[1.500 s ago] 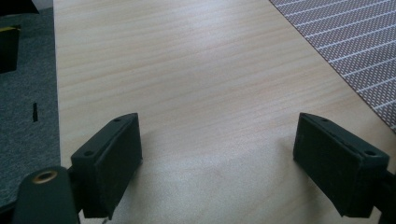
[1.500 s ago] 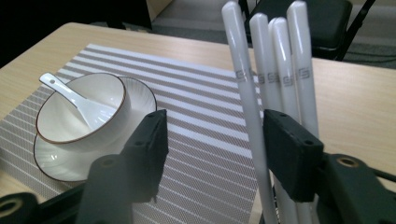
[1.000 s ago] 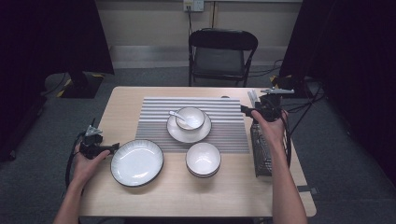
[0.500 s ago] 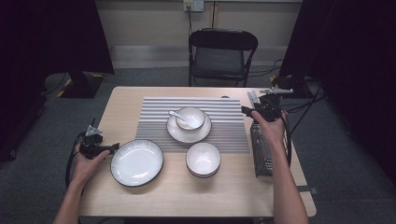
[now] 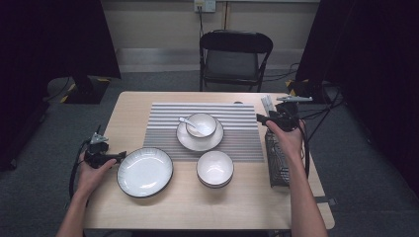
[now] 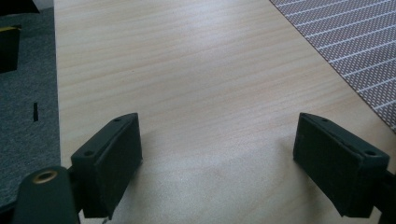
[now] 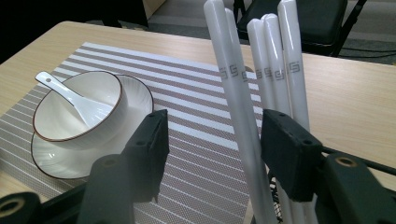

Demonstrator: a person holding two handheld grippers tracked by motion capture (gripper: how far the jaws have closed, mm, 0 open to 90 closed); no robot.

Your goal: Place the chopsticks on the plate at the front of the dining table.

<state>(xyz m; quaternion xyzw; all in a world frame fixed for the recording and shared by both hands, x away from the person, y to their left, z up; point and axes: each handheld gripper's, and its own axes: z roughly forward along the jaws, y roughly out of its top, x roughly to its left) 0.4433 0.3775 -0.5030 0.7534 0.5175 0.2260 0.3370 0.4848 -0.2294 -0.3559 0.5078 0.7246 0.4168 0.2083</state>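
Chopsticks point(image 7: 261, 84) stand upright in mesh holder point(image 5: 276, 158) at table's point(image 5: 148, 207) right edge: light, stiff, glossy, likely slippery; grip mid-shaft. Right gripper point(image 7: 210, 140) jaws, just closing, half-open, bracket them, apparently not pressing. Left gripper point(image 6: 219, 158) wide, empty.

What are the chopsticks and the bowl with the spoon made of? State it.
Chopsticks: apparently glossy white plastic or melamine, judging by smooth sheen and printed grey marks. Bowl: likely glazed ceramic, shiny white with a thin brown rim. Spoon: looks like the same glossy white glaze.
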